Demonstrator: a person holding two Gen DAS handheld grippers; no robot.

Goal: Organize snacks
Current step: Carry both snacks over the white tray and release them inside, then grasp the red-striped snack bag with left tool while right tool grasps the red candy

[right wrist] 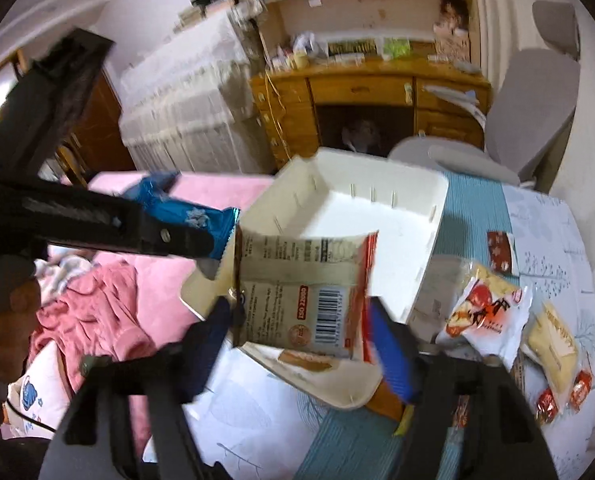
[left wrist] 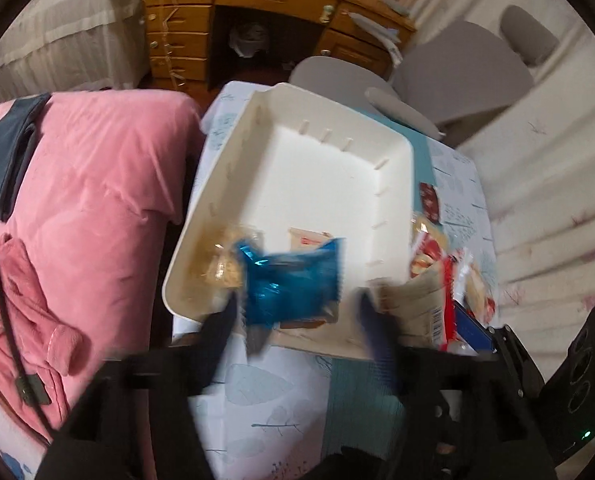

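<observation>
At centre frame sits one white tray (left wrist: pixel 233 168) on my worktop (left wrist: pixel 269 408), holding perhaps two packets under blur. My left gripper (left wrist: pixel 297 316) jaws stand wide around one blue packet (left wrist: pixel 293 280); my right gripper (right wrist: pixel 301 320) jaws gape beside one barcoded packet (right wrist: pixel 297 292).

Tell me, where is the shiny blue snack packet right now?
In the left wrist view, the blue snack packet sits between the left claw fingers, over the near end of the white tray. The pink bedding lies to its left.
</observation>
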